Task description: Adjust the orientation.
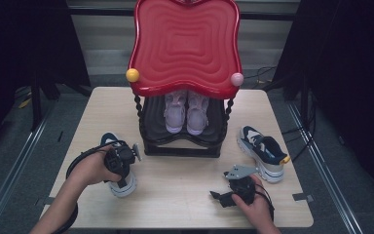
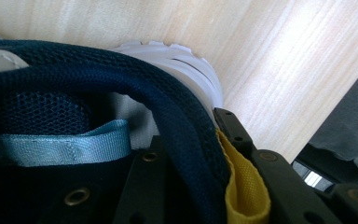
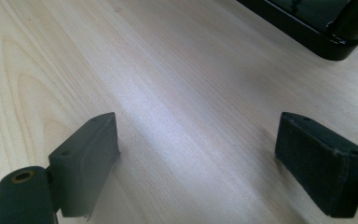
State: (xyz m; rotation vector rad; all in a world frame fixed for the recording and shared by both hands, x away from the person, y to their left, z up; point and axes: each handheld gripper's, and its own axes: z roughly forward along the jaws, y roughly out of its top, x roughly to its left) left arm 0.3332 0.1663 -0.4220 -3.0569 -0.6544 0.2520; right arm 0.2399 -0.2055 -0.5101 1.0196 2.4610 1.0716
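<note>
A navy and white sneaker [image 1: 122, 184] lies on the left of the table, and my left gripper [image 1: 122, 161] comes down on it from above. In the left gripper view my left gripper [image 2: 189, 135] is shut on the sneaker's padded navy heel collar [image 2: 121, 79], one jaw inside the shoe and one outside against the yellow pull tab [image 2: 240, 182]. A matching sneaker [image 1: 264, 152] rests at the right of the table. My right gripper [image 1: 220, 199] hovers low near the front edge, open, and bare wood shows between its pads [image 3: 86, 163].
A two-tier rack stands at the table's back centre, with a red wavy top shelf [image 1: 185, 44] and a black lower shelf [image 1: 182, 141] holding a pair of pink shoes [image 1: 186, 113]. The rack's black base [image 3: 307, 28] lies ahead of the right gripper. Bare wood lies between the two grippers.
</note>
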